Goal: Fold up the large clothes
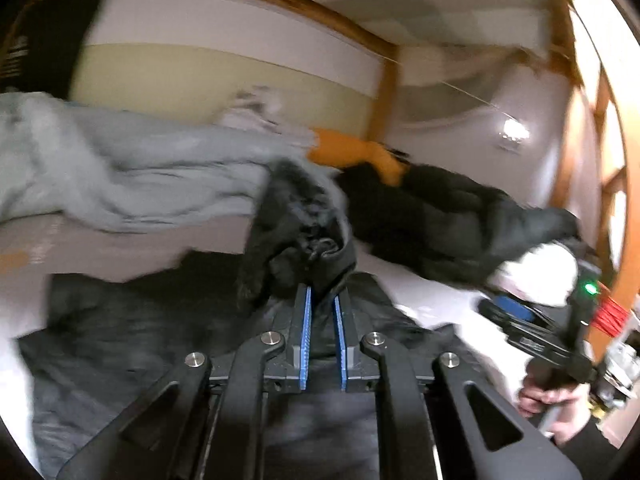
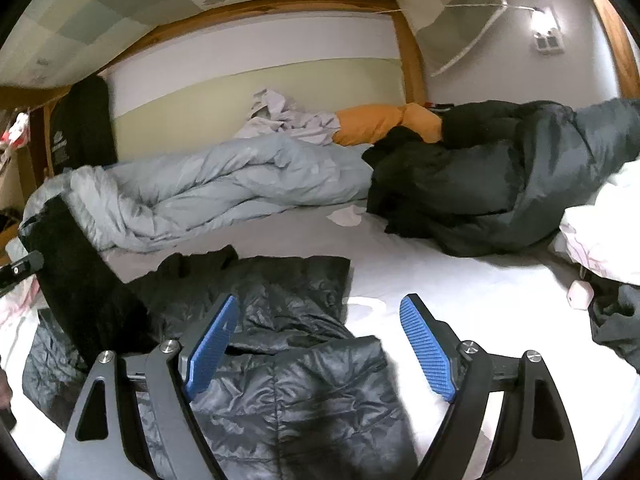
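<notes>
Pinching black jacket (image 1: 296, 248): left tongs (image 1: 322, 300) | right tongs (image 2: 316, 316) wide | duvet (image 2: 208, 188) behind

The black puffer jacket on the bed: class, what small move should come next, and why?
Probably bring the right gripper down to pinch the black puffer jacket lying under its open jaws. The left gripper already holds a bunched, fur-edged part lifted off the white sheet, so a fold needs a second hold.
</notes>
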`<move>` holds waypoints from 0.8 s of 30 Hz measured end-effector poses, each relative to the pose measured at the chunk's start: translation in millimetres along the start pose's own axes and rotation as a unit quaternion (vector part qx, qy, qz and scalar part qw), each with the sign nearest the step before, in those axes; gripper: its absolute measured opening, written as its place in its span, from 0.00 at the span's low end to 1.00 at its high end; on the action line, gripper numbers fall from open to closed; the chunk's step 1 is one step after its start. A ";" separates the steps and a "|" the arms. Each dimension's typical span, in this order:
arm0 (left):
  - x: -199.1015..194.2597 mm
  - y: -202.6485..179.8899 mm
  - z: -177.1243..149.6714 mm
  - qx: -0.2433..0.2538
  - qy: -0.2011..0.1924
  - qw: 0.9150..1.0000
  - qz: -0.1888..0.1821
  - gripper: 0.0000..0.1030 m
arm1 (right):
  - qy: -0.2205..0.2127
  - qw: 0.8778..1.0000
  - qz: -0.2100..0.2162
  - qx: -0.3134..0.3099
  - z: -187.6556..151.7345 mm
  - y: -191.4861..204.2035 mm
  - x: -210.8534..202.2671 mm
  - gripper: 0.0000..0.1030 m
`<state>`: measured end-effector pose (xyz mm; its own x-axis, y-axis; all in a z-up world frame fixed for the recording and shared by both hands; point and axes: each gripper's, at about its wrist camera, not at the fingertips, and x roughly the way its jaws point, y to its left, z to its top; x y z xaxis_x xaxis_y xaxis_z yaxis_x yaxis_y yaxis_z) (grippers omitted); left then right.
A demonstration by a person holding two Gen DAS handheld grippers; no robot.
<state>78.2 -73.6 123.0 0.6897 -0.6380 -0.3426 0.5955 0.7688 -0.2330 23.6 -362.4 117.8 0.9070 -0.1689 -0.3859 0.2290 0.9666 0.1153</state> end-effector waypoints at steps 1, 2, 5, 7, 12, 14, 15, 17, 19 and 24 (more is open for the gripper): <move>8.7 -13.8 -3.1 0.011 0.009 1.000 -0.011 0.10 | -0.002 1.000 -0.003 0.002 0.6 -2.3 -0.4 0.82; 17.8 -26.6 -8.3 0.027 0.018 0.999 -0.013 0.16 | -0.006 1.000 -0.010 0.005 1.6 -5.9 -1.0 0.82; 39.3 -51.4 -26.7 0.070 0.043 0.997 -0.005 0.48 | -0.003 1.000 -0.006 0.017 4.6 -15.1 -0.2 0.82; 45.7 -53.5 -39.5 0.079 0.052 0.995 -0.001 0.48 | 0.007 0.999 0.013 0.040 5.5 -23.7 2.6 0.82; 40.5 -23.5 -55.3 0.044 0.071 0.996 0.024 0.49 | 0.061 0.994 0.075 0.055 -0.5 -27.0 22.5 0.82; 30.4 -7.6 -58.6 0.041 0.074 0.995 0.049 0.52 | 0.089 0.989 0.106 0.052 -5.6 -19.6 32.9 0.82; 24.0 -2.9 -61.2 0.043 0.075 0.994 0.063 0.53 | 0.103 0.985 0.126 0.053 -8.5 -14.0 38.3 0.82; 14.7 16.2 -62.7 0.044 0.077 0.992 0.095 0.55 | 0.134 0.975 0.169 0.055 -15.1 -0.8 49.4 0.82; 3.2 39.2 -65.1 0.032 0.086 0.988 0.126 0.55 | 0.157 0.968 0.189 0.048 -22.6 13.9 57.2 0.82; -36.4 98.7 -74.2 0.007 0.089 0.974 0.207 0.60 | 0.191 0.968 0.163 -0.010 -46.9 50.4 77.1 0.82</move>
<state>81.3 28.7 45.0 0.7899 -0.2546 -0.5578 0.2880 0.9572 -0.0291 88.5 -317.6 50.9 0.7327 0.2257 -0.6421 -0.0583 0.9608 0.2712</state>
